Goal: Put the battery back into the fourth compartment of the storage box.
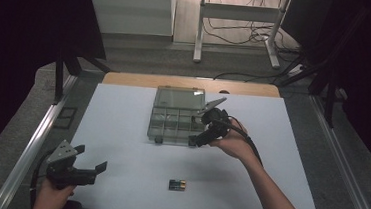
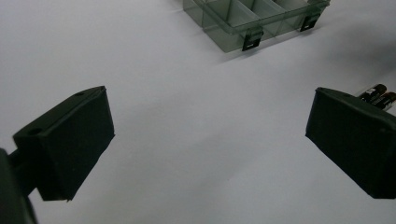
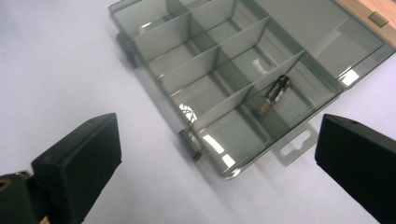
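A clear plastic compartment box [image 1: 174, 121] lies open in the middle of the white table [image 1: 121, 129], its lid folded back. A single battery [image 3: 275, 93] lies in one of its compartments. My right gripper [image 1: 200, 131] hovers over the box's front right corner, open with nothing between its jaws [image 3: 217, 140]. A small pack of batteries [image 1: 177, 184] lies near the table's front edge, and its ends [image 2: 379, 93] peek out behind one jaw in the left gripper view. My left gripper [image 1: 90, 159] is low at the front left, open and holding nothing [image 2: 210, 116].
The box has two dark latches [image 2: 252, 41] on its front wall and a hang tab [image 3: 296, 147] at one end. A wooden strip [image 1: 190, 83] runs along the table's far edge. Metal rails [image 1: 29, 147] flank the table. A desk frame and cables [image 1: 239, 33] stand beyond.
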The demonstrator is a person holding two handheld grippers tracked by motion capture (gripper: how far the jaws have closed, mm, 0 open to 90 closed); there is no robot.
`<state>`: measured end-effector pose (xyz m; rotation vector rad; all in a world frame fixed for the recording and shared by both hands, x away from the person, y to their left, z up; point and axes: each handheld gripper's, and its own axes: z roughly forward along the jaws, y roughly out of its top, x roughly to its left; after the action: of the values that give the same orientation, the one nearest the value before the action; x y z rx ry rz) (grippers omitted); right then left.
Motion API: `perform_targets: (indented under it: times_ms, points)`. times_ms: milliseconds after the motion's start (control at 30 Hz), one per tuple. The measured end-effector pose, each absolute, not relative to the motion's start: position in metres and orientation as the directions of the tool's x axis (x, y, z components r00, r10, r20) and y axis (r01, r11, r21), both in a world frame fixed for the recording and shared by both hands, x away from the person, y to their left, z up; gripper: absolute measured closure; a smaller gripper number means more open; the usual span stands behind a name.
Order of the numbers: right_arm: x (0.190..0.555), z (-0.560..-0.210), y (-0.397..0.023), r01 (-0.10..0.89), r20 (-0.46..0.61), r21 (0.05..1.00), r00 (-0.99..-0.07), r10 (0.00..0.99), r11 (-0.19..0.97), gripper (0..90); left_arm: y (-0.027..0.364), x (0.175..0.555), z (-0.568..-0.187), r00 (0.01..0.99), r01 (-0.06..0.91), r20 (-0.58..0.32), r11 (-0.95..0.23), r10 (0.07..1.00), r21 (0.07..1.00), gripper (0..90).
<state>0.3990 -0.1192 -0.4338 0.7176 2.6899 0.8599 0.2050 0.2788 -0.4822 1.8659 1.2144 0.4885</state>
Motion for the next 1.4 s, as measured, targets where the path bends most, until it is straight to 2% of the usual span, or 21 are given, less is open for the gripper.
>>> perform_targets:
  times_ms: [233, 700, 967, 1000, 1333, 1400]
  points:
    - [0.377, -0.435, -0.122, 0.365, -0.050, 0.607, -0.869, 0.492, 0.706, 0.0, 0.279, 0.205, -0.482, 0.453, 0.559, -0.117, -0.180, 0.884, 0.809, 1.6]
    - [0.345, -0.444, -0.123, 0.411, -0.010, 0.571, -0.863, 0.506, 0.711, 0.0, 0.279, 0.205, -0.482, 0.456, 0.557, -0.118, -0.180, 0.882, 0.811, 1.6]
    - [0.332, -0.449, -0.117, 0.383, -0.045, 0.557, -0.872, 0.487, 0.737, 10.4, 0.278, 0.205, -0.482, 0.459, 0.555, -0.113, -0.184, 0.881, 0.811, 1.6]
    - [0.329, -0.450, -0.114, 0.379, -0.032, 0.550, -0.881, 0.472, 0.744, 14.0, 0.278, 0.205, -0.482, 0.459, 0.555, -0.113, -0.185, 0.881, 0.811, 1.6]
    - [0.320, -0.460, -0.103, 0.352, -0.010, 0.523, -0.908, 0.419, 0.776, 26.5, 0.278, 0.205, -0.482, 0.461, 0.555, -0.112, -0.187, 0.880, 0.811, 1.7]
    - [0.318, -0.463, -0.099, 0.344, 0.009, 0.512, -0.918, 0.396, 0.787, 31.5, 0.278, 0.205, -0.482, 0.462, 0.555, -0.113, -0.187, 0.880, 0.811, 1.7]
